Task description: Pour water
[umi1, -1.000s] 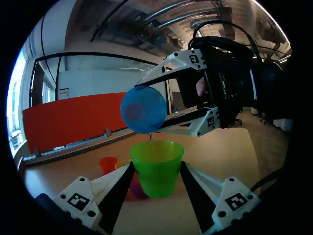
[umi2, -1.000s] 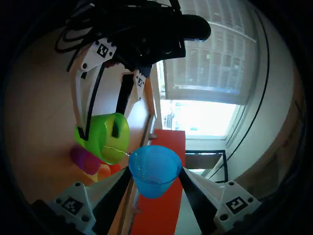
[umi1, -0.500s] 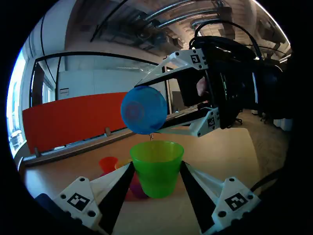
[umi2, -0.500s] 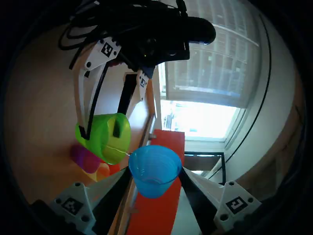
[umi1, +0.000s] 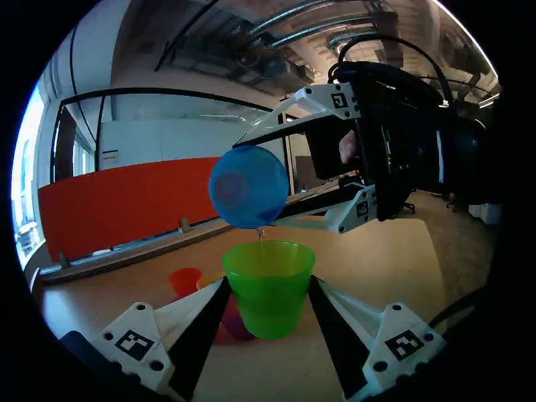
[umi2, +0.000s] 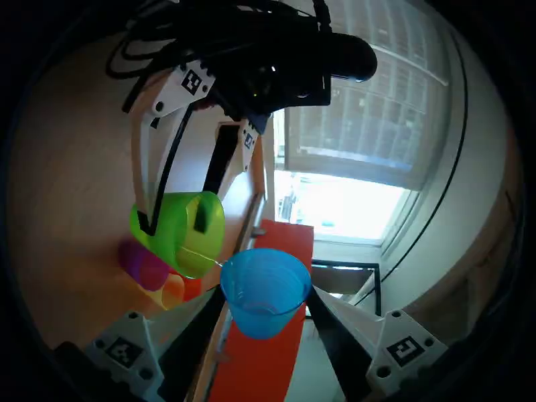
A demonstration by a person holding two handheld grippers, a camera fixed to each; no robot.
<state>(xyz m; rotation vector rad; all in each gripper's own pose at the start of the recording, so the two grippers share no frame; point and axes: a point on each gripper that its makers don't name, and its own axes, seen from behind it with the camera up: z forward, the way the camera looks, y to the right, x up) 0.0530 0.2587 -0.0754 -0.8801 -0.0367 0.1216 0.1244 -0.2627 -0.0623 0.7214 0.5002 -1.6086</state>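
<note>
Two broad surfaces frame the scene: a pale wooden table [umi1: 402, 254] and, along its far edge, an orange partition [umi1: 120, 201]. The left gripper [umi1: 268, 285] is closed narrowly round a translucent green cup [umi1: 269, 301], both fingers pressed to its sides. It holds the cup upright, just above the tabletop. The right gripper [umi2: 265, 296], held by a hand [umi1: 346, 144], clamps a blue cup [umi1: 248, 187] the same way. That cup is tipped on its side directly above the green one, with its lip lowest. A thin thread of water [umi1: 260, 234] falls from the lip into the green cup's mouth. Behind the green cup, partly hidden by it, stand a small red cup [umi1: 185, 280] and a purple cup [umi1: 234, 326]. Black-and-white square markers [umi1: 134, 344] sit on the gripper fingers.
</note>
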